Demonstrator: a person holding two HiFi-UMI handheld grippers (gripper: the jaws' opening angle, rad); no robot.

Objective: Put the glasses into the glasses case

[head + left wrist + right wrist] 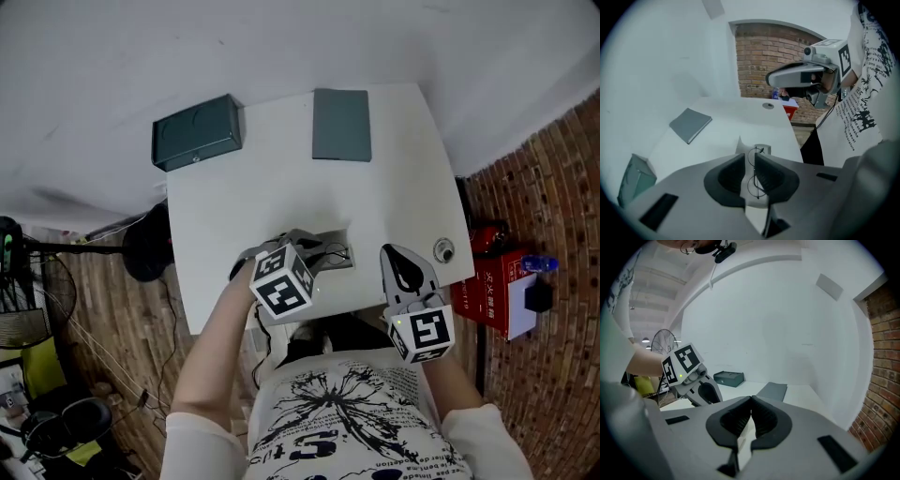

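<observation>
Thin wire glasses (756,186) lie in an open grey glasses case (762,150) near the table's front edge. In the head view the case (343,263) shows just beyond my left gripper (314,251). In the left gripper view, my left gripper (750,161) hangs above the case with a narrow gap between its pads. The glasses show through that gap and the pads do not press on them. My right gripper (397,258) floats to the right of the case. In the right gripper view, its tips (751,401) meet with nothing between them.
A dark green box (197,131) stands at the table's far left corner, a flat grey pad (341,124) at the far middle. A small round object (443,249) sits near the right edge. A red box (502,291) stands on the brick floor to the right.
</observation>
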